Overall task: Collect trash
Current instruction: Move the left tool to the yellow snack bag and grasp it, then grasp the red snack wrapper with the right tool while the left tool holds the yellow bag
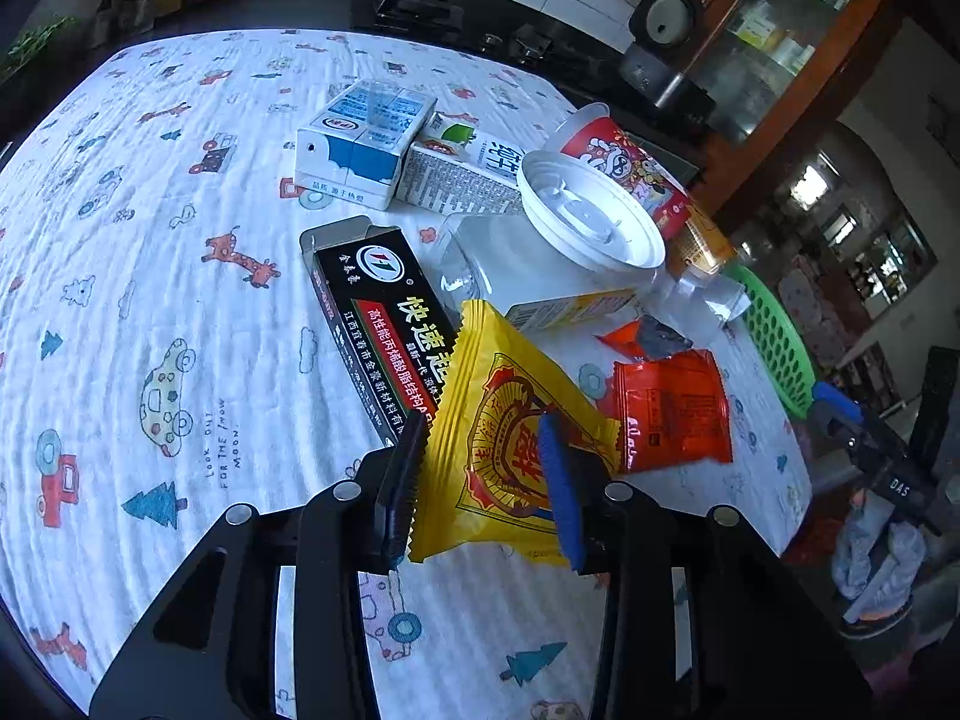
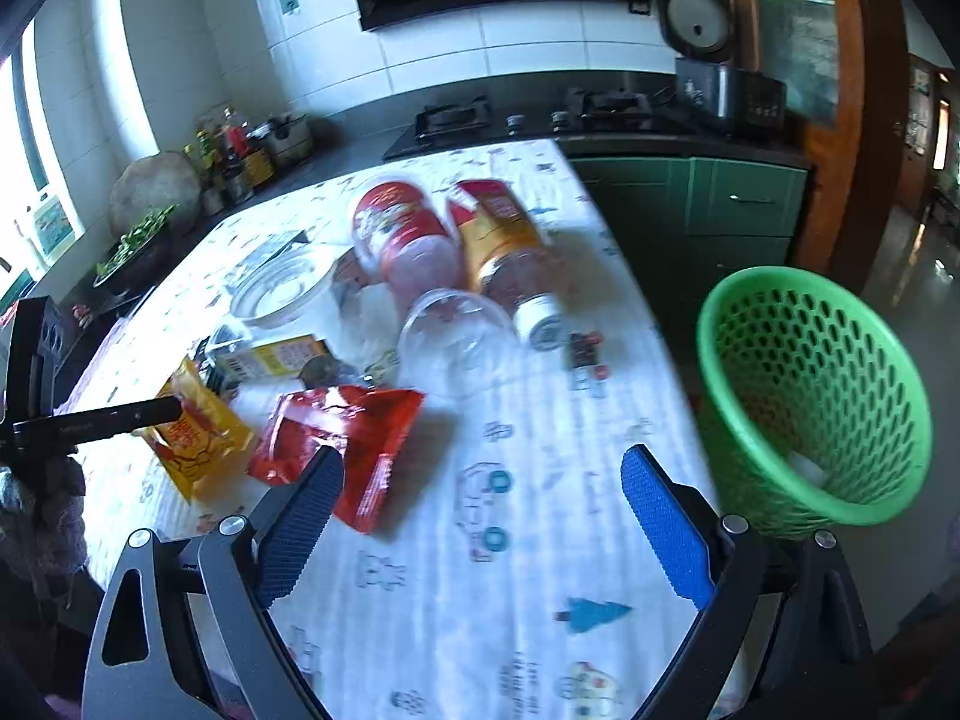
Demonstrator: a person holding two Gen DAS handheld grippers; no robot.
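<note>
Bare patterned tablecloth (image 1: 138, 228) lies open across the left and near side, giving wide room to pass. To the right and far side the way is crowded: black box (image 1: 378, 324), milk cartons (image 1: 360, 144), white bowl (image 1: 591, 213), red wrapper (image 1: 675, 408) and yellow packet (image 1: 504, 444) lie close together. At the table's right edge the green basket (image 2: 822, 384) blocks the way, with open cloth near it.

Home kitchen: gas stove (image 2: 454, 115), rice cooker (image 2: 699, 15), tiled wall (image 2: 480, 48).

black gripper (image 1: 486, 480), blue ribbed pads (image 2: 666, 531), silver screws
</note>
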